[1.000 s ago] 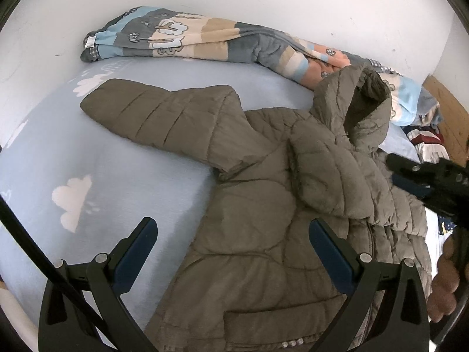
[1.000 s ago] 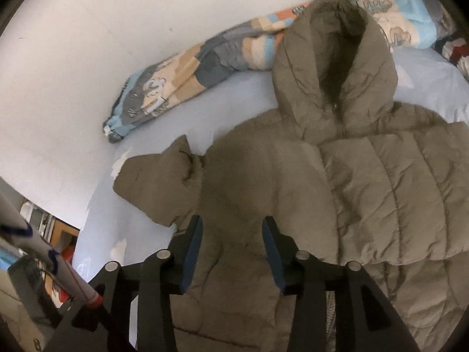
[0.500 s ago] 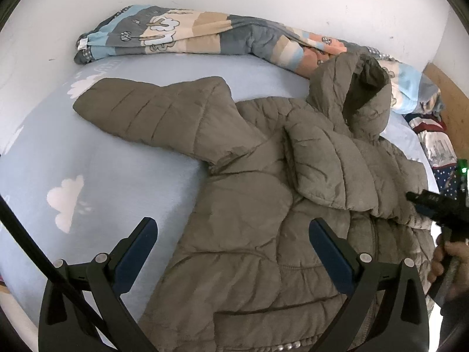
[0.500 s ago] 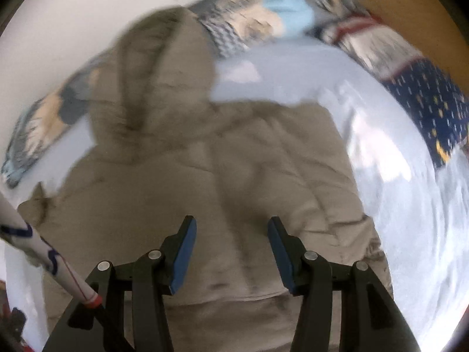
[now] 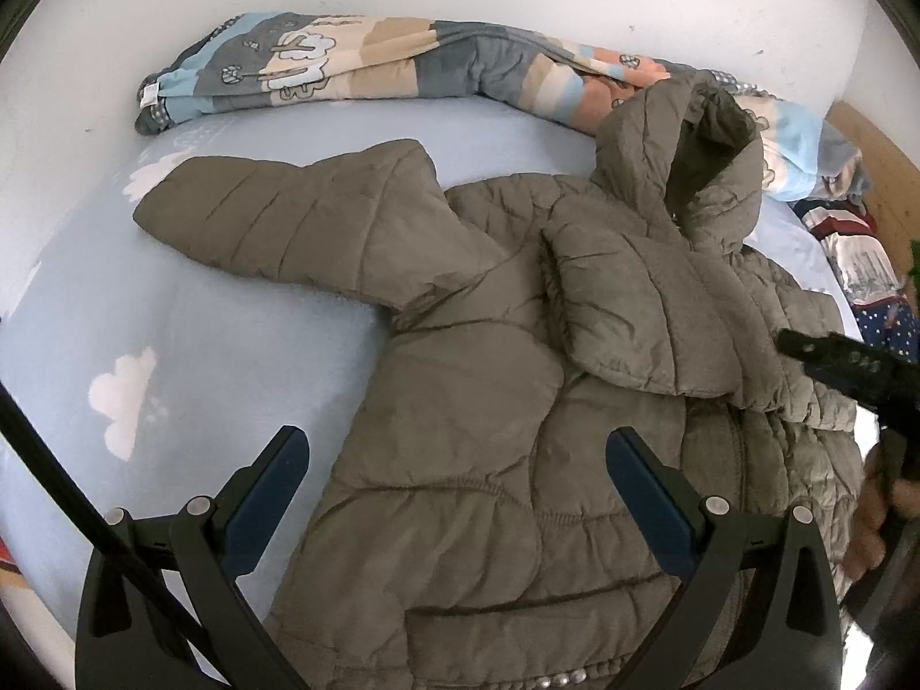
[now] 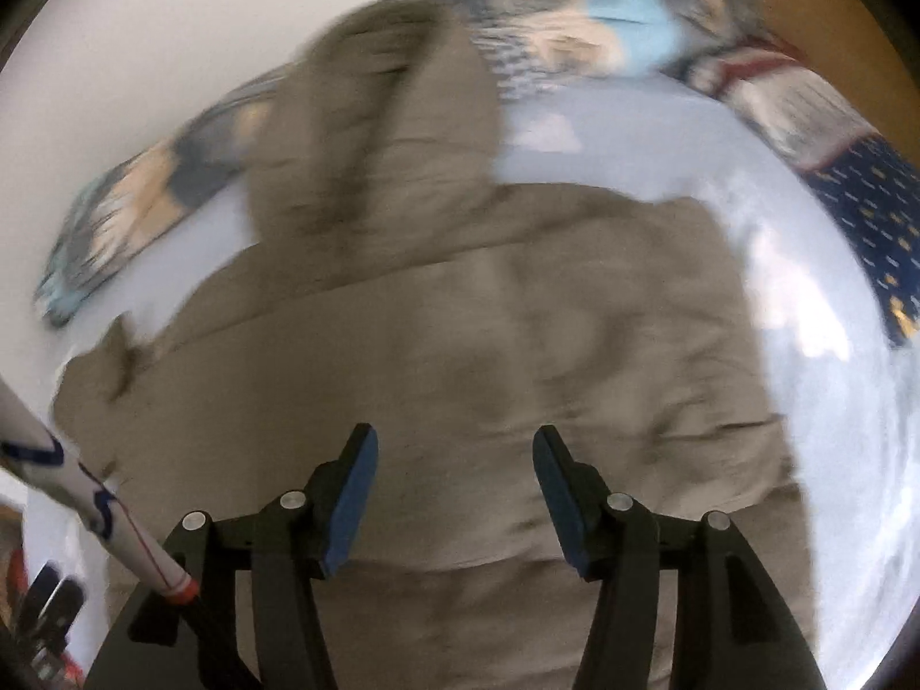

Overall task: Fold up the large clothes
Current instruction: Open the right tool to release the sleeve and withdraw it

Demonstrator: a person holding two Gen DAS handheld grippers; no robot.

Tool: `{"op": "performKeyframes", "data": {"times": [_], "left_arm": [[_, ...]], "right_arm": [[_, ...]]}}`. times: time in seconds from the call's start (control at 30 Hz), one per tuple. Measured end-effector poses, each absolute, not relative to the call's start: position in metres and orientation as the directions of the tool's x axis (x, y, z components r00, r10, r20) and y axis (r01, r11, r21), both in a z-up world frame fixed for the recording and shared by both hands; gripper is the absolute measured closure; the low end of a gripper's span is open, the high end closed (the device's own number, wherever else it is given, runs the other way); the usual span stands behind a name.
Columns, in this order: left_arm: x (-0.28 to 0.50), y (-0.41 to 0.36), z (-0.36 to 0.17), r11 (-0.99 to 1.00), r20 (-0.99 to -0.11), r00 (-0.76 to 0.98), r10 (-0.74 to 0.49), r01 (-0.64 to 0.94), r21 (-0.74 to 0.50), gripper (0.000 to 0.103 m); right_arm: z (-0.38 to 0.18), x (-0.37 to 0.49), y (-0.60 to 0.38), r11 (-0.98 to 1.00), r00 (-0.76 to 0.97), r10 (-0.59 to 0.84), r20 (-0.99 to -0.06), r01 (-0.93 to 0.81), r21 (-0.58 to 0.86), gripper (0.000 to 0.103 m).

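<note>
both tongs are empty: left tongs [image 5: 457, 489] gape wide above the jacket [image 5: 489, 402], right tongs [image 6: 454, 474] are opening over it. the jacket lies on the bed [image 5: 230, 345], one sleeve folded across its chest, the other sleeve [image 5: 287, 218] and hood [image 5: 690, 172] unfolded.

No words, brand names or numbers can be read in either view. A small white tag [image 5: 150, 93] sits at the end of the patterned blanket [image 5: 356, 66] in the upper left of the left wrist view, but it is too small to read.
</note>
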State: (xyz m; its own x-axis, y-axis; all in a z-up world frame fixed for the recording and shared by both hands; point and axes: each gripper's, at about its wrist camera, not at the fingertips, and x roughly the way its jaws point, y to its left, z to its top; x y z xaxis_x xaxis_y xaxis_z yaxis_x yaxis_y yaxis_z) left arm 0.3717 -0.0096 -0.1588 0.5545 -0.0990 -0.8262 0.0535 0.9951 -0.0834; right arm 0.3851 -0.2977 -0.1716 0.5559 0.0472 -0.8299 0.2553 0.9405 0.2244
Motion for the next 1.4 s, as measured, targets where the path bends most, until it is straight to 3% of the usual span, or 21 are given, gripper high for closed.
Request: {"op": "performKeyframes", "data": {"times": [0.1, 0.3, 0.4, 0.53, 0.8, 1.03, 1.33, 1.4], "left_arm": [[0.371, -0.007, -0.158, 0.996, -0.824, 0.558, -0.093, 0.049, -0.079, 0.0], [0.373, 0.003, -0.16, 0.995, -0.827, 0.554, -0.099, 0.029, -0.1, 0.0], [0.373, 0.006, -0.158, 0.993, -0.824, 0.556, -0.108, 0.026, -0.113, 0.0], [0.371, 0.01, -0.156, 0.992, -0.82, 0.561, -0.115, 0.02, -0.125, 0.0], [0.373, 0.014, -0.158, 0.992, -0.826, 0.554, -0.105, 0.004, -0.124, 0.0], [0.375, -0.002, -0.172, 0.998, -0.846, 0.529, -0.068, 0.028, -0.063, 0.0], [0.39, 0.004, -0.183, 1.0, -0.858, 0.513, -0.016, -0.003, -0.02, 0.0], [0.396, 0.004, -0.185, 1.0, -0.861, 0.509, -0.002, -0.008, -0.007, 0.0]], "right_arm": [[-0.184, 0.393, -0.271, 0.95, 0.533, 0.088, -0.841, 0.208, 0.231, 0.042], [-0.22, 0.4, -0.24, 0.973, 0.48, 0.006, -0.878, 0.2, 0.116, 0.035], [-0.21, 0.399, -0.237, 0.976, 0.474, -0.007, -0.88, 0.196, 0.097, 0.034], [-0.18, 0.372, -0.23, 0.974, 0.531, 0.079, -0.843, 0.14, 0.18, 0.034], [-0.197, 0.293, -0.225, 0.978, 0.415, 0.112, -0.903, 0.115, 0.174, 0.034], [-0.225, 0.282, -0.222, 0.992, 0.378, 0.104, -0.92, 0.029, 0.123, 0.023], [-0.172, 0.28, -0.234, 0.987, 0.587, 0.134, -0.799, -0.006, 0.16, 0.021], [-0.174, 0.286, -0.246, 0.984, 0.591, 0.126, -0.797, 0.029, 0.177, 0.027]]}}
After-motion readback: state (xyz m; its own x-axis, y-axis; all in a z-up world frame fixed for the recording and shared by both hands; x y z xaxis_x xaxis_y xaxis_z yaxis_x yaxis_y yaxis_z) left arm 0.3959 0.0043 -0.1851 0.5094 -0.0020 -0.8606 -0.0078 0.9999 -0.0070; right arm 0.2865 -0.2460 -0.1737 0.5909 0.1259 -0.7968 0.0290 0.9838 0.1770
